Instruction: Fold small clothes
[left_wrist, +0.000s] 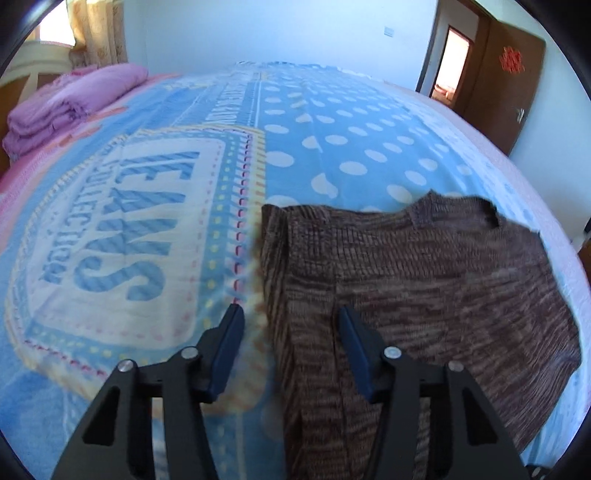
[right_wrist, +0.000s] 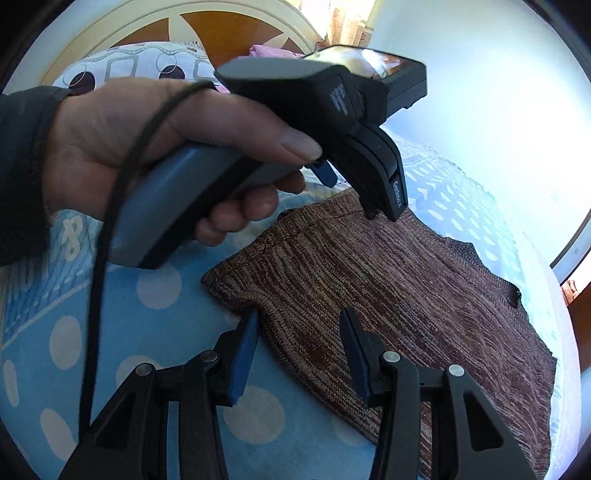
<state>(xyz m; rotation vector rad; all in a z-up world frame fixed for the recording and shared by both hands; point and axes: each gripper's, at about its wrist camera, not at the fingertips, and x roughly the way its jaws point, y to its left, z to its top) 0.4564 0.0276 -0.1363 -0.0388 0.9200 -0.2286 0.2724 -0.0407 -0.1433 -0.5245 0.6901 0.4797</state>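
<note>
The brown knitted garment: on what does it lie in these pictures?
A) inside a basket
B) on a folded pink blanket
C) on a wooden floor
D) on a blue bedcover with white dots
D: the brown knitted garment lies spread on the blue bedcover with white dots; the folded pink blanket sits apart, far off near the head of the bed.

Left wrist view: looks forward and down along the left tool (left_wrist: 291, 314), close over the bed (left_wrist: 147, 221), facing across it toward a far wall and an open door (left_wrist: 454, 62). Right wrist view: looks down along the right tool (right_wrist: 299, 325), equally close, facing the headboard (right_wrist: 221, 29), with the left hand (right_wrist: 147, 147) in frame. Both views share the brown knit garment (left_wrist: 424, 277) (right_wrist: 369, 277) and the dotted blue blanket (left_wrist: 351, 147) (right_wrist: 129, 314).
</note>
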